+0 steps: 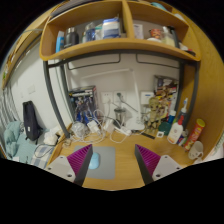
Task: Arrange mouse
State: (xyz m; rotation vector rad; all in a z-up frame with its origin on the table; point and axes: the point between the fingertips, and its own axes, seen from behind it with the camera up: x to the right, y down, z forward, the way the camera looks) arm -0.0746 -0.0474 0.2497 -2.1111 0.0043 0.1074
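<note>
Between your spread fingers of the gripper (pixel 111 160) I see only bare desk (pixel 112 170); the mouse I cannot find among the clutter (pixel 150 118) beyond; reaching blindly, you may knock something over.

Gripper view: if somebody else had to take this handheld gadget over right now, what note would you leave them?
Gripper: open and holding nothing. Only bare wooden desk shows between the fingers.
Mouse: I cannot pick it out for certain. The clutter along the back of the desk, beyond the fingers and under the shelf, is too small to tell apart.
Done: nothing visible. No mouse is gripped or set in place.
Left: find the mouse, probably among that clutter, close the fingers on it and arrange it on the free desk space.
</note>
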